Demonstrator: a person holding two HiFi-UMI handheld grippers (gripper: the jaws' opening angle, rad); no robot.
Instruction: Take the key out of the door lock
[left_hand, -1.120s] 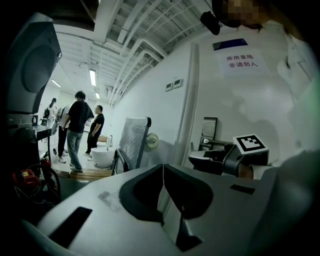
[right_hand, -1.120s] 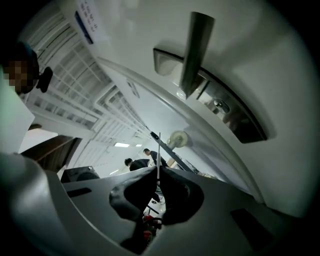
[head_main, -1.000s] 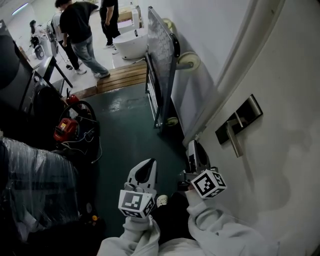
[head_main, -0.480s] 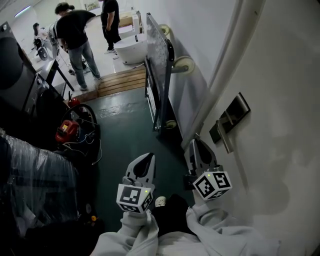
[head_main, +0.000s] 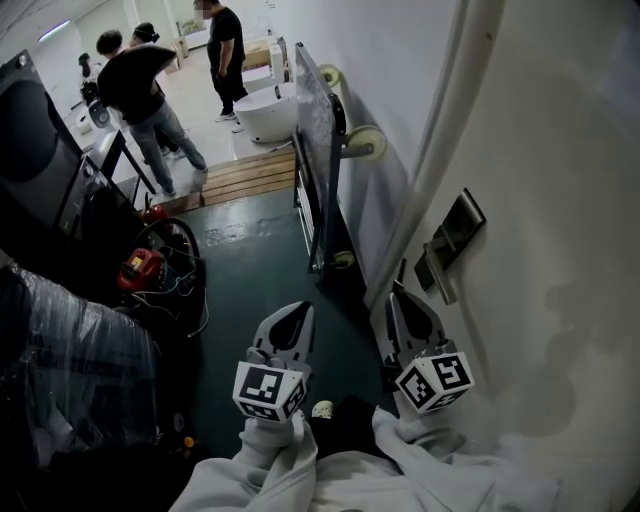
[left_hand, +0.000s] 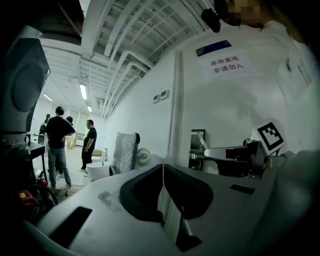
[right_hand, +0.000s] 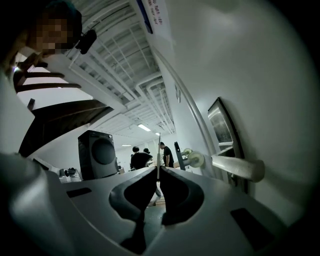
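At door (head_main: 560, 300): right gripper (head_main: 402, 293) just below handle (head_main: 441, 276) and lock plate (head_main: 455, 228); key not resolved there.
Its jaws are together on a thin pale strip (right_hand: 158, 152), long axis along the jaws, pointing up-frame; key or not, unclear. The left gripper (head_main: 296, 314) jaws are together, empty. Upper centre: cart (head_main: 312, 130); green floor (head_main: 250, 270); people (head_main: 140, 85) upper left.

Colour and marking reference: my grippers and the door.
My left gripper (head_main: 296, 312) and right gripper (head_main: 402, 296) are pale grey with black jaw recesses. Each marker cube (head_main: 266, 391) is white with black square patterns. The door (head_main: 560, 250) is white, the lock plate (head_main: 462, 222) dark metallic, the floor (head_main: 250, 270) dark green.
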